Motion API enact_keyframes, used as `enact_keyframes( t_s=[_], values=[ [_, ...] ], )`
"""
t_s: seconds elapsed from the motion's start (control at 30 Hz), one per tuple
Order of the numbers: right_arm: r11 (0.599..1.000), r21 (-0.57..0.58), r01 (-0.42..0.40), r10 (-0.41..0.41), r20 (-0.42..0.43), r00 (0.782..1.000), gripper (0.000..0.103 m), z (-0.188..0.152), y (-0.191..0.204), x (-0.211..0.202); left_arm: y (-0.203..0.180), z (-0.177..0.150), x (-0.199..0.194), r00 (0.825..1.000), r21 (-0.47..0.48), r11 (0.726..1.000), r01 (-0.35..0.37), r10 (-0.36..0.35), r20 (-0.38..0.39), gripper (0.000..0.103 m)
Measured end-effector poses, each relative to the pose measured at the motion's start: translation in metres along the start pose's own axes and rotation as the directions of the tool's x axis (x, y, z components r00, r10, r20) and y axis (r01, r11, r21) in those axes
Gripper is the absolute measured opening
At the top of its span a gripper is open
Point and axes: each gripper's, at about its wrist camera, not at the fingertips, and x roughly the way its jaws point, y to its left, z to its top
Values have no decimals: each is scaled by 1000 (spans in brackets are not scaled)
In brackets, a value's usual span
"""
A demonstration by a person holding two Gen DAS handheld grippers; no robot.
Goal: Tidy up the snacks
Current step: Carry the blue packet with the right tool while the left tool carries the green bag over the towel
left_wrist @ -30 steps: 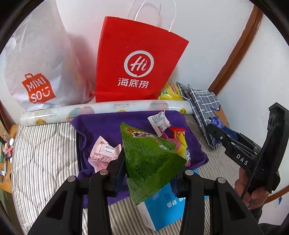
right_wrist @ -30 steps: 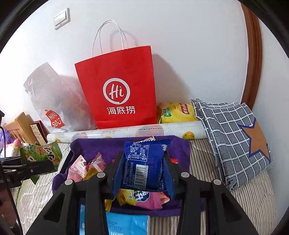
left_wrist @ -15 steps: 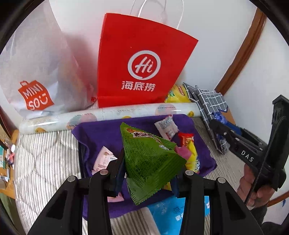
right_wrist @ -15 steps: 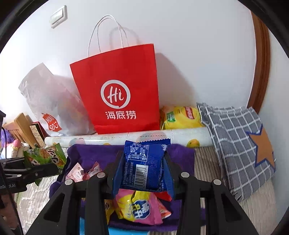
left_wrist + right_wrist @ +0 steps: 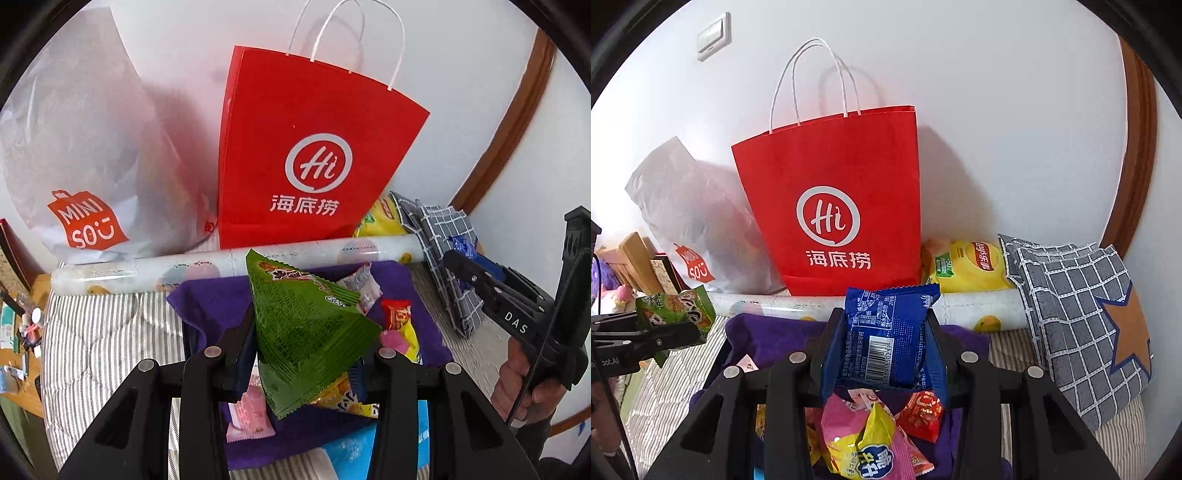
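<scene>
A white circled "Hi" logo with the characters "海底捞" beneath it is printed on the red paper bag [image 5: 317,147]. "MINI SO" is printed in white on an orange bag-shaped emblem on the white plastic bag [image 5: 85,155]. "DAS" is marked in white on the black body of the right gripper [image 5: 461,260]. A barcode with partly legible digits is carried on the blue snack packet [image 5: 890,343]; its small print cannot be read. A red Lay's-style oval and "05" are shown on the yellow chip bag [image 5: 967,266]. "脆" is printed on the pink-and-yellow packet [image 5: 871,446].
</scene>
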Motion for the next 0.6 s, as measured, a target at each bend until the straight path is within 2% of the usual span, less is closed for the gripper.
enact_keyframes(
  t_s=[0.27, 0.43, 0.6],
  values=[
    [1000, 1, -14, 14, -20, 1000, 38, 1, -3, 13, 7, 4, 18, 1000, -33, 999, 18, -18, -16, 42],
    [999, -19, -32, 32, -30, 999, 38, 7, 1, 25, 19, 2, 27, 998, -88, 995, 53, -55, -17, 42],
    [999, -45, -25, 23, -46, 999, 38, 8, -2, 41, 24, -1, 37, 998, -76, 997, 30, -34, -44, 42]
  ],
)
